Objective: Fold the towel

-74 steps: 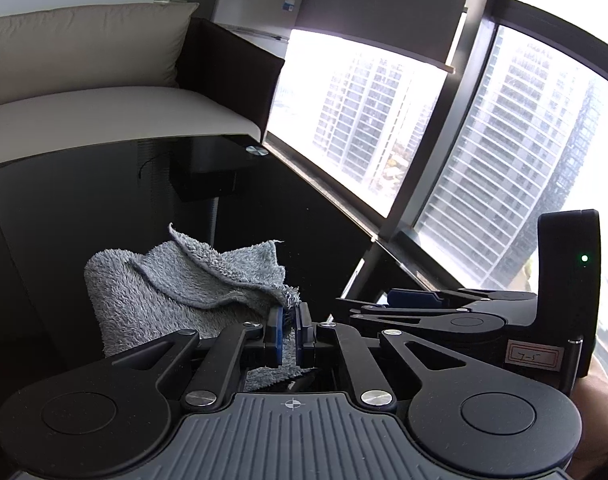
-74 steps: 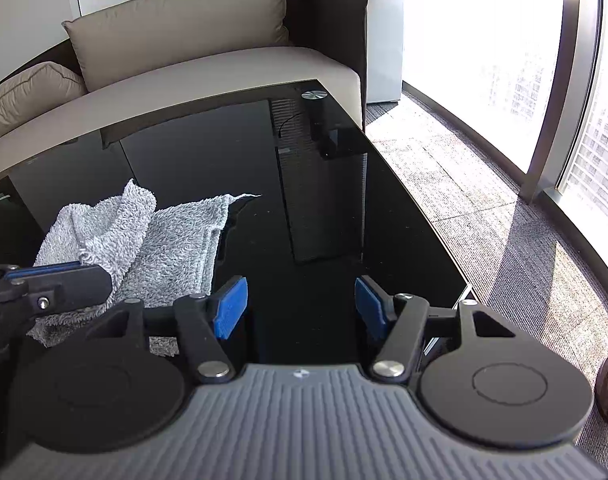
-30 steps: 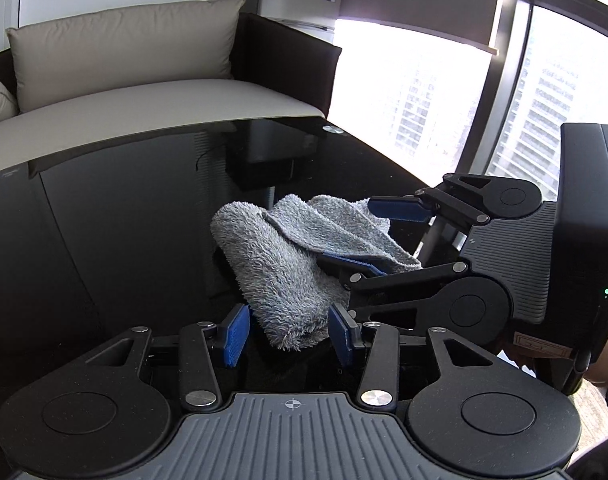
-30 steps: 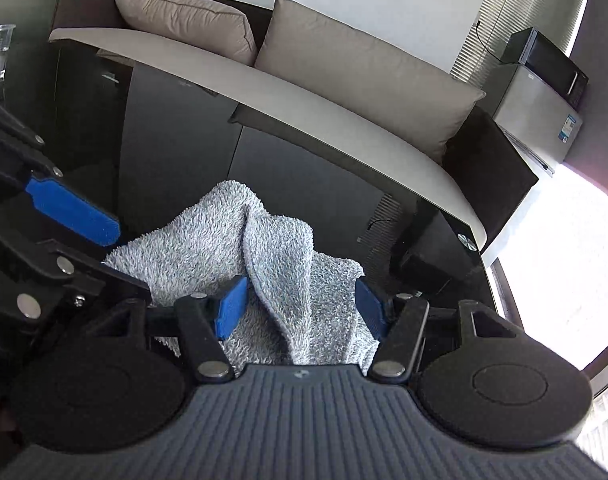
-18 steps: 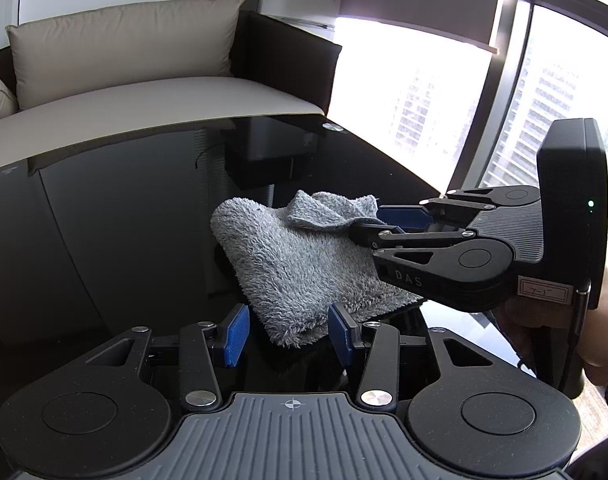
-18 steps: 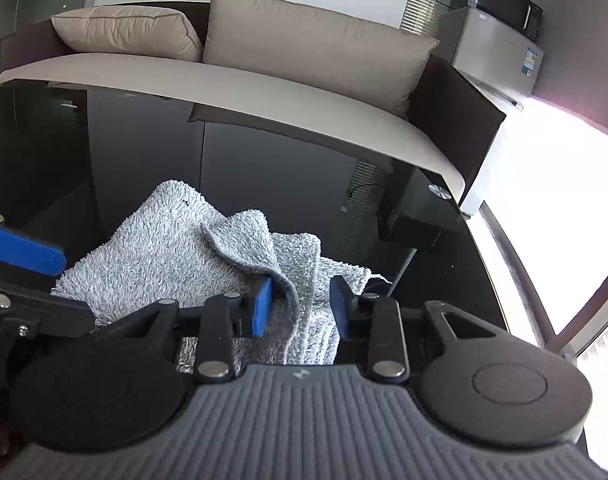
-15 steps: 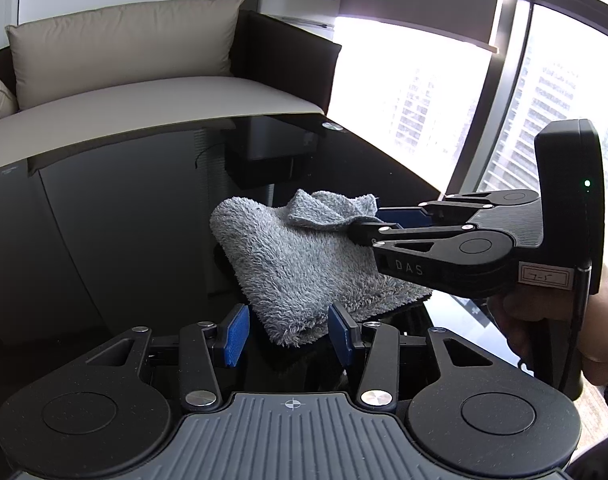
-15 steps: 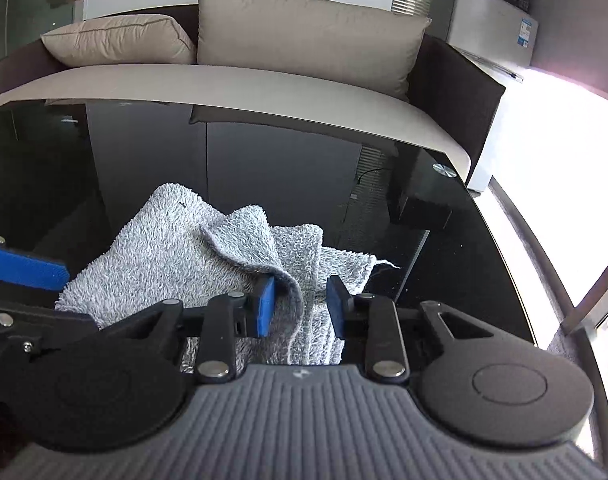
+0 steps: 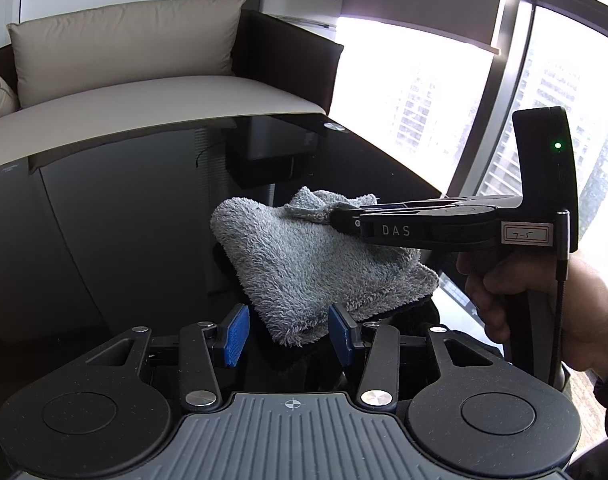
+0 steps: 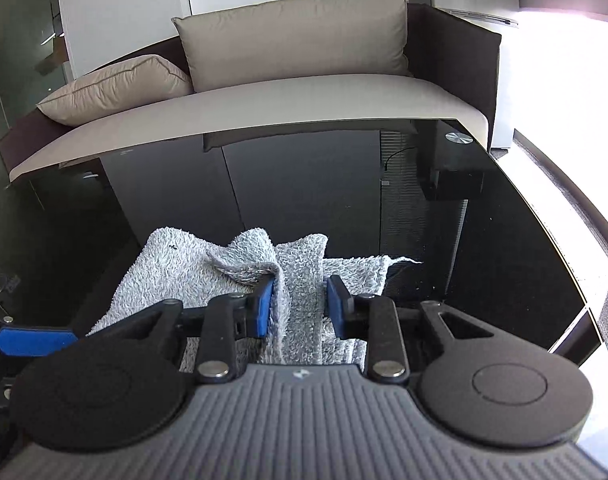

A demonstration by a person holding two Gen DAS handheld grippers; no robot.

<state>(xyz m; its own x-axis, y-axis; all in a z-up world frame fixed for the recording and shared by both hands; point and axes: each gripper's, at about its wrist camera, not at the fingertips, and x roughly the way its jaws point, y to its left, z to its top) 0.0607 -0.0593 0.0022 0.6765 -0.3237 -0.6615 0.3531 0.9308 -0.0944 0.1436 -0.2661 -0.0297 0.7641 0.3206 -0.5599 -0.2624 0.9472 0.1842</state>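
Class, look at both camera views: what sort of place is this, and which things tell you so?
Probably a high-rise lounge or office: a cushioned sofa, a glossy black table and tall windows overlooking towers.

Beige sofa with cushions — behind black glass table.

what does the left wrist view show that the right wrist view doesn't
Only the left wrist view shows the right gripper from the side, with the hand holding its handle, and tower blocks through the window. Only the right wrist view shows a raised fold of towel standing between the right gripper's fingers, and a second cushion. Both show the grey towel on the black glass table, with the sofa behind.
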